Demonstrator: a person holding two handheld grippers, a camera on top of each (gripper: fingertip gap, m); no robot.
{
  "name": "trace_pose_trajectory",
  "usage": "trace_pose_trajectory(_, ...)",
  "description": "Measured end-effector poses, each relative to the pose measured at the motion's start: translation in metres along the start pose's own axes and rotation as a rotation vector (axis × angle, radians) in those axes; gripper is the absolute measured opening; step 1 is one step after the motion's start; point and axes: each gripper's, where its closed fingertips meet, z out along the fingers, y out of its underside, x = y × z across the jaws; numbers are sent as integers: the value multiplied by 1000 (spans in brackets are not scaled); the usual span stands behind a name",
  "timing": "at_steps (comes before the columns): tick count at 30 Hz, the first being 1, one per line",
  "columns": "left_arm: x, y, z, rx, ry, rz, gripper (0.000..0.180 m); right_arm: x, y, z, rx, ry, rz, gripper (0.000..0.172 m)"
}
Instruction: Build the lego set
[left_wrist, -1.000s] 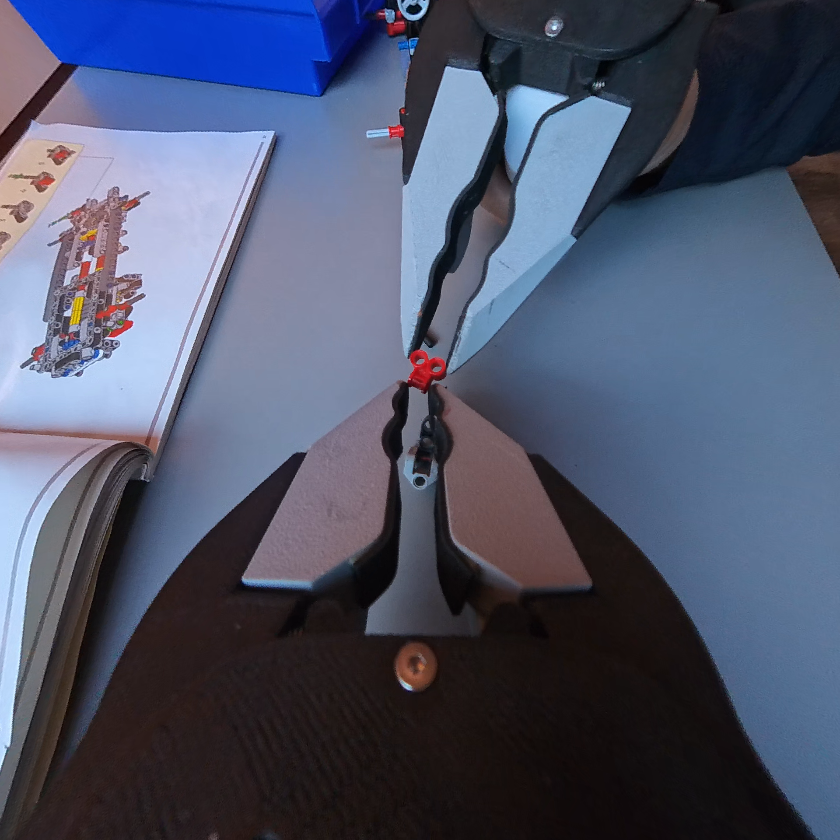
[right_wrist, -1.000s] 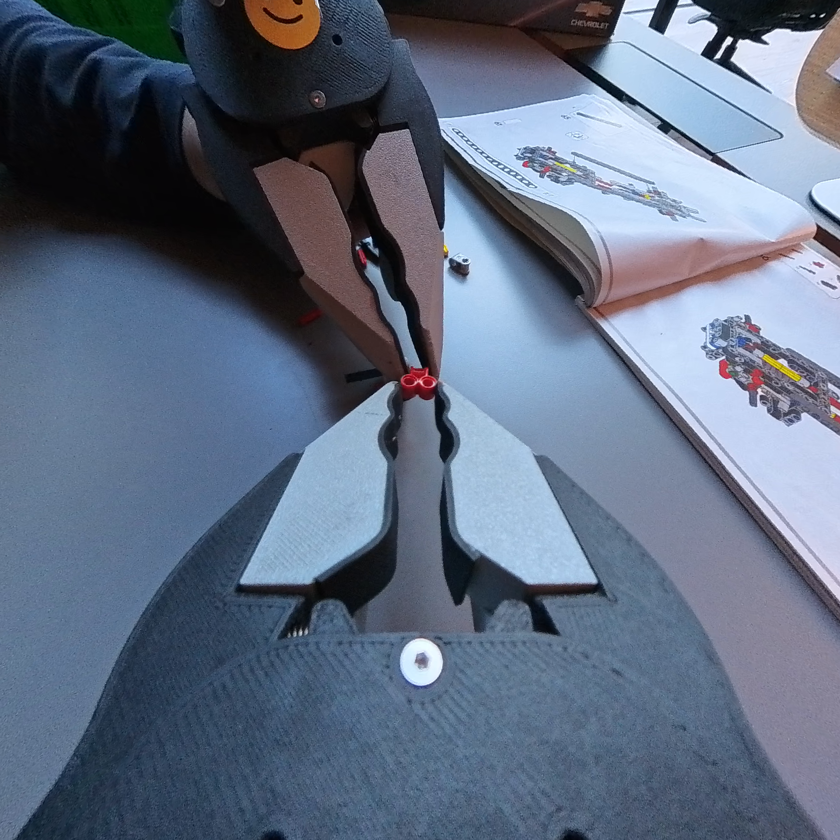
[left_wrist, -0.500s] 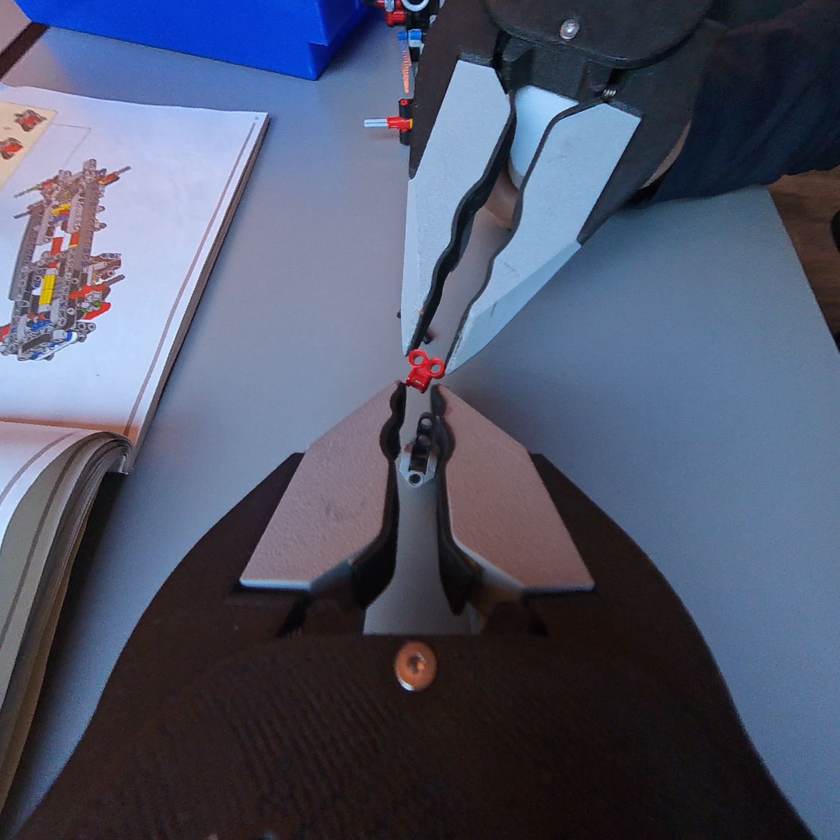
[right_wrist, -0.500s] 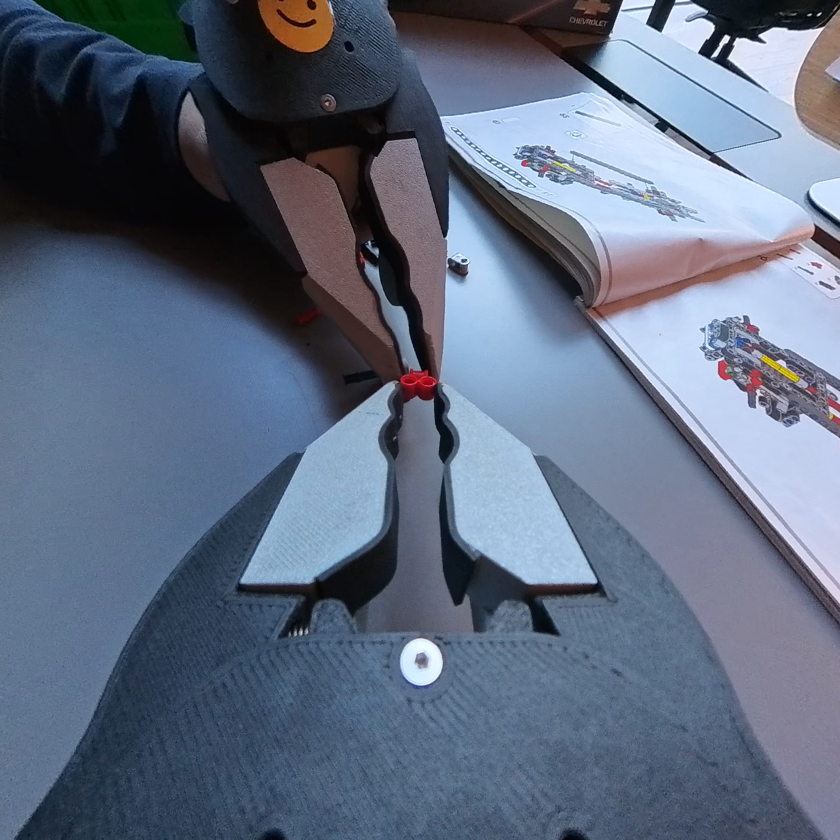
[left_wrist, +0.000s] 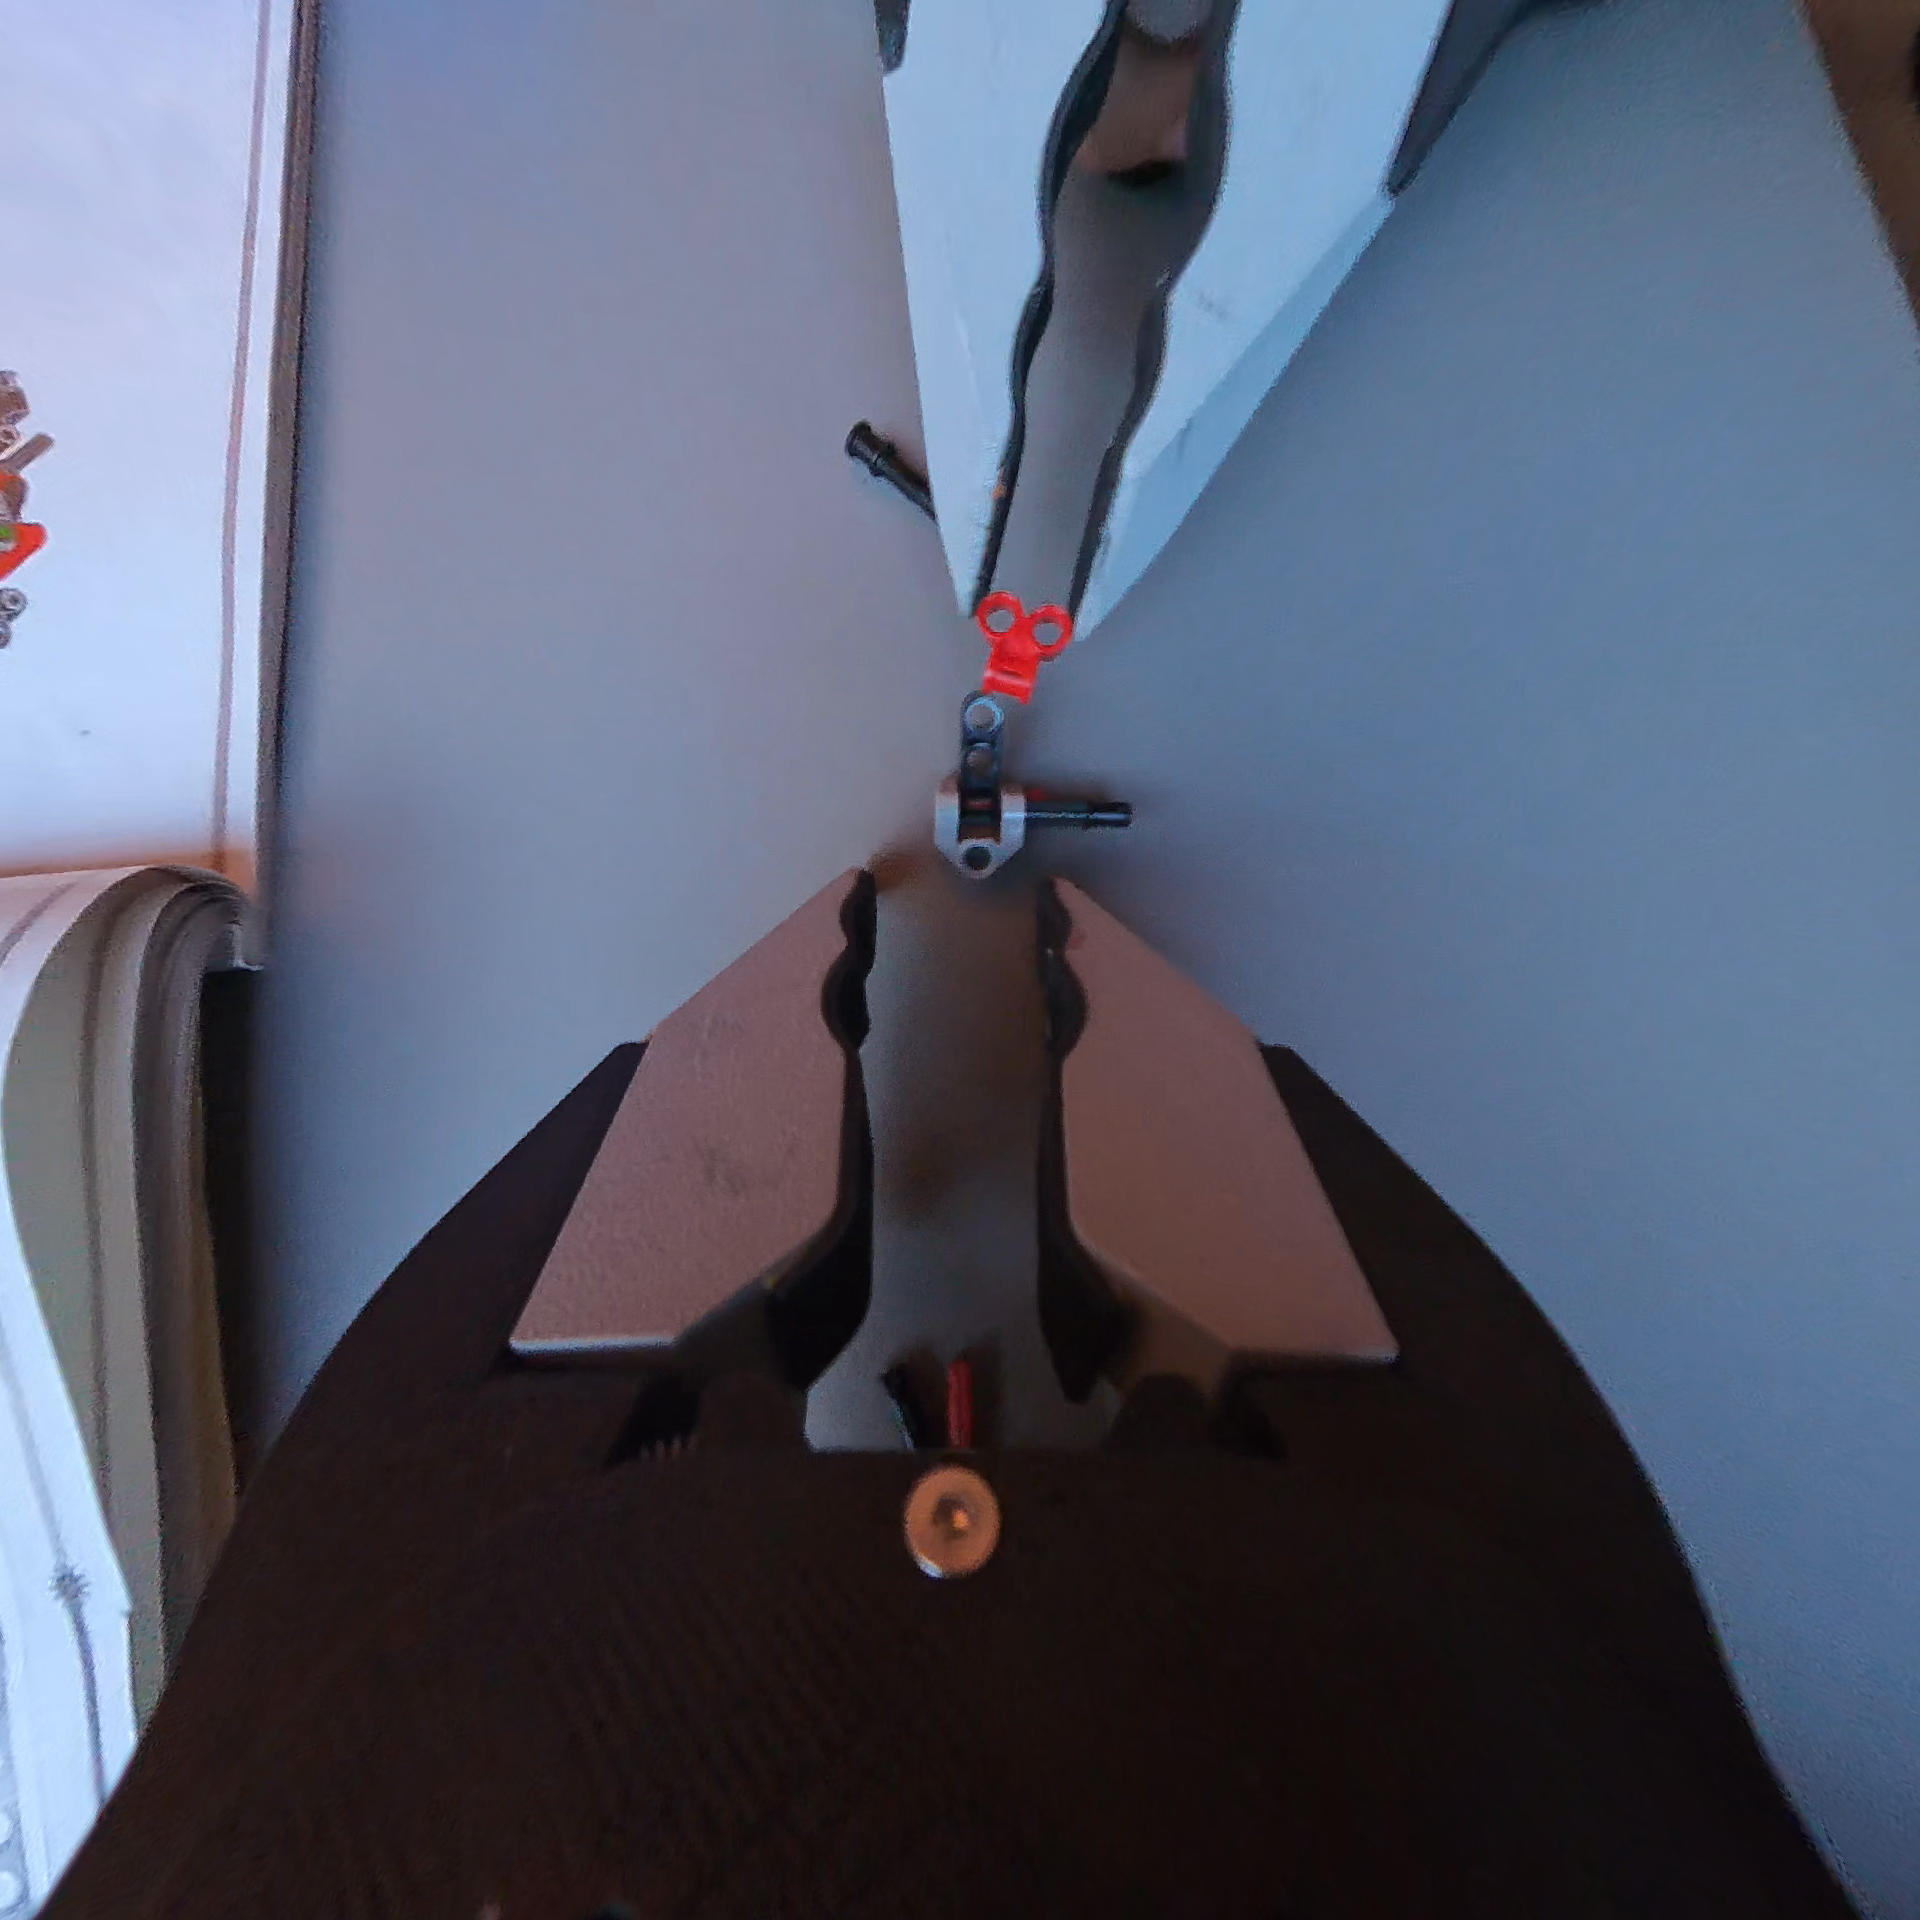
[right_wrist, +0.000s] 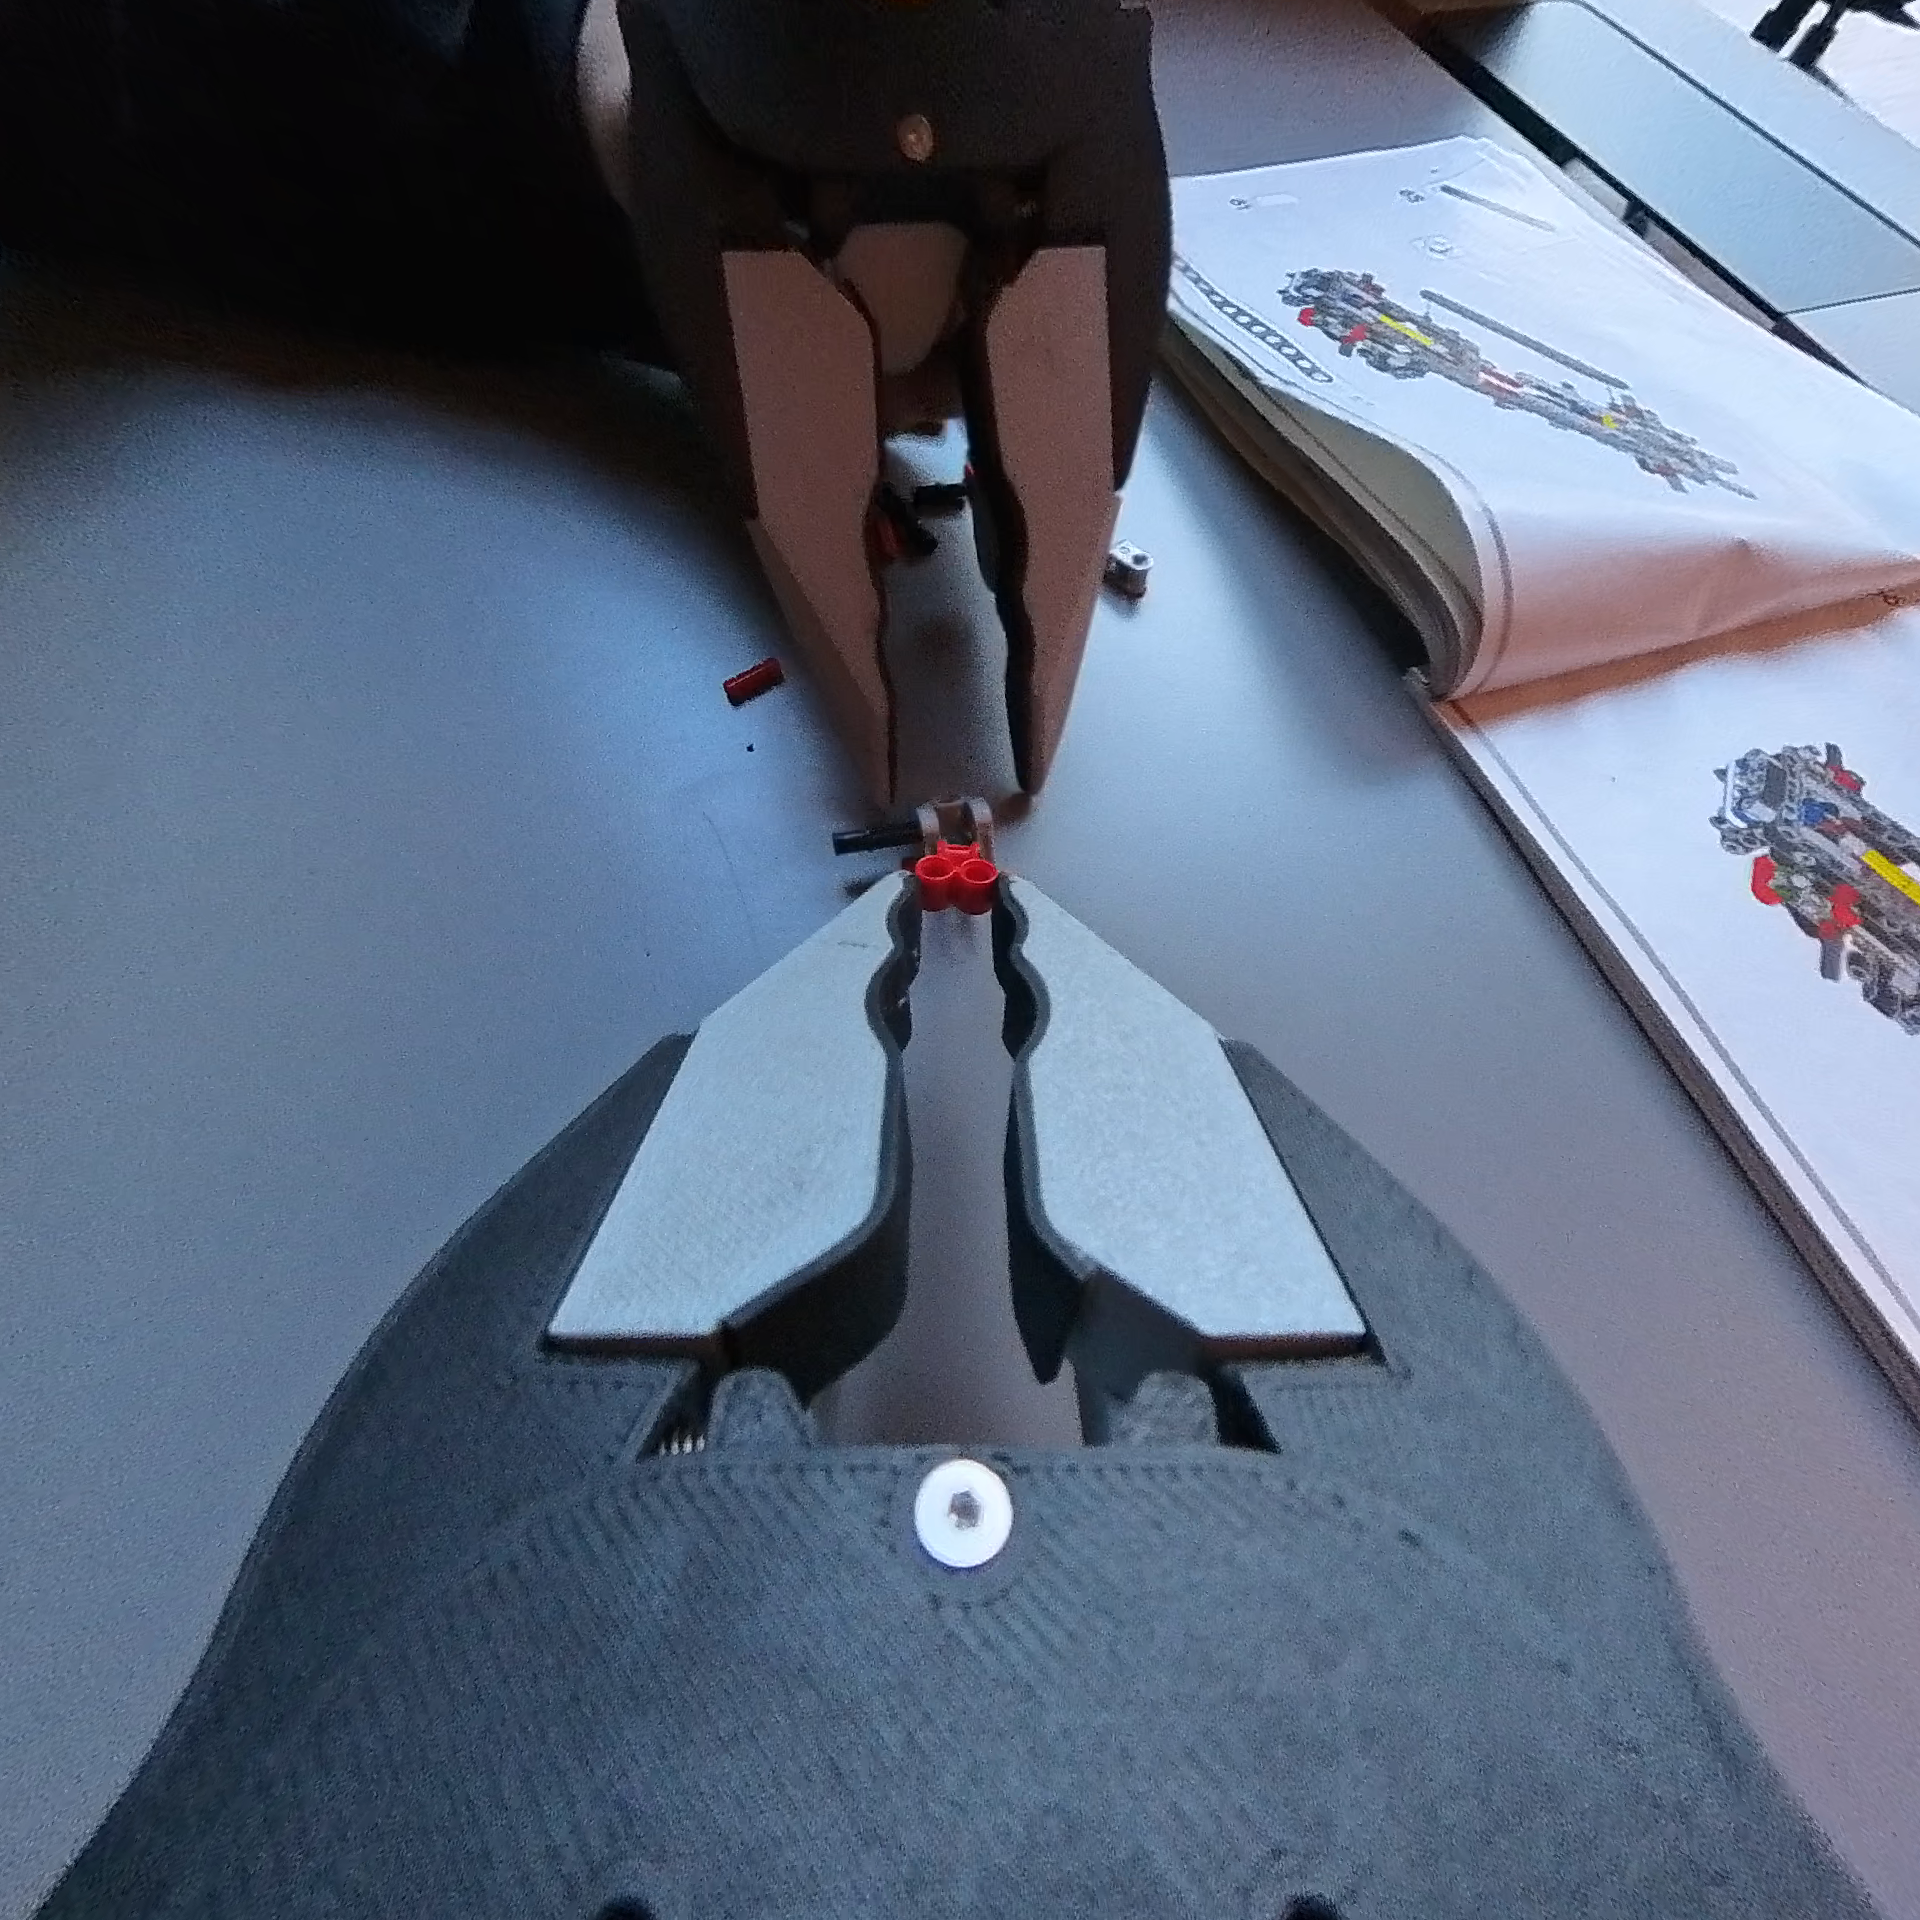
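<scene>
Grey table (right_wrist: 312, 935), smooth and matte. At centre, a small assembly (left_wrist: 977, 821) of a grey connector, a black link and a black pin. At 11 o'clock from it in the left wrist view, a loose black pin (left_wrist: 883, 468). In the right wrist view, a short red pin (right_wrist: 753, 681) at 10 o'clock from centre, a small grey piece (right_wrist: 1130, 569) at 1 o'clock, and an open instruction booklet (right_wrist: 1558, 436) from 1 to 3 o'clock.

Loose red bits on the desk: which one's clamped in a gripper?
The red two-hole connector, pinched at the right gripper tips. The small red pin lies loose on the table, beside the open left gripper.
</scene>
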Motion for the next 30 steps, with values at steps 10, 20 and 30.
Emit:
trace_pose_trajectory(10,4,-8,7,26,14,20,25,2,-1,8,-22,3,-78,10)
trace_pose_trajectory(20,3,-9,9,15,28,45,15,3,3,11,-50,-3,-134,10)
trace_pose_trajectory(30,7,-10,10,-27,3,106,15,-3,4,13,-57,-19,-182,10)
